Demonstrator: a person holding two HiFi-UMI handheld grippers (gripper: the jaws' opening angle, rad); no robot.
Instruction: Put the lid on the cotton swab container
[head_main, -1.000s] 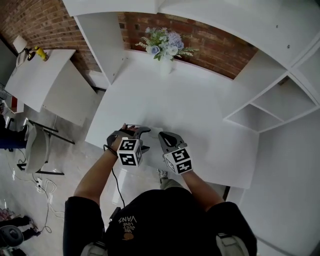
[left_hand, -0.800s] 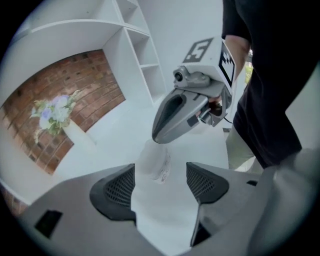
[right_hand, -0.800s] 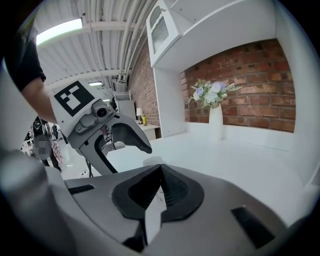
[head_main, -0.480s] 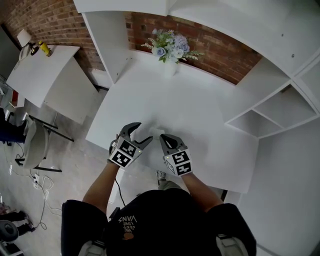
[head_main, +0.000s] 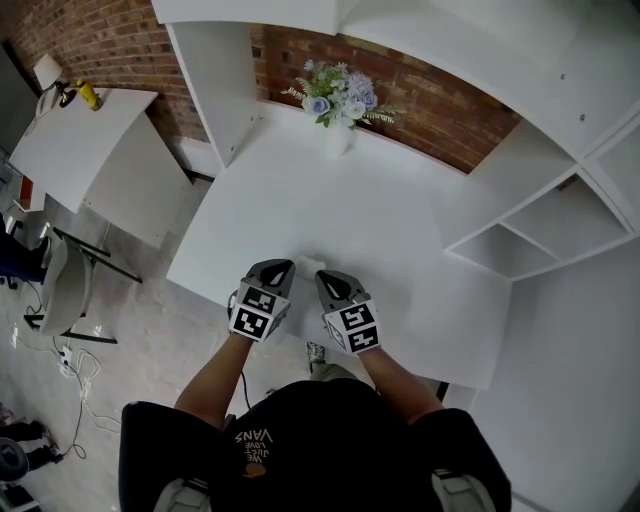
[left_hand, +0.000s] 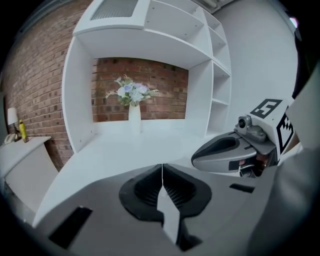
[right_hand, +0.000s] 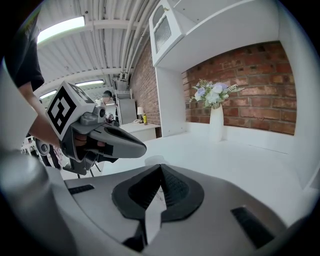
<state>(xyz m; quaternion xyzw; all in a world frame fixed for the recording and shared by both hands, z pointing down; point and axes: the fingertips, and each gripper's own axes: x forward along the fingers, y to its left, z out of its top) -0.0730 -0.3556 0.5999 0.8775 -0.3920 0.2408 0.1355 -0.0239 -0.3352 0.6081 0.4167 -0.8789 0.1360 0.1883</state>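
Seeing both claws empty: left gripper closing pad to pad, right gripper pinched shut. Cotton swab container sits on the table between their tips; near the edge, we could nudge it off.

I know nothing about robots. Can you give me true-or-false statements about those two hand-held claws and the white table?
The left gripper's jaws are shut with nothing between them. True.
The right gripper holds a lid. False: its jaws are shut and empty.
A white vase of pale flowers stands upright at the white table's far side. True.
The grippers are at opposite ends of the table. False: they are side by side near its front edge.
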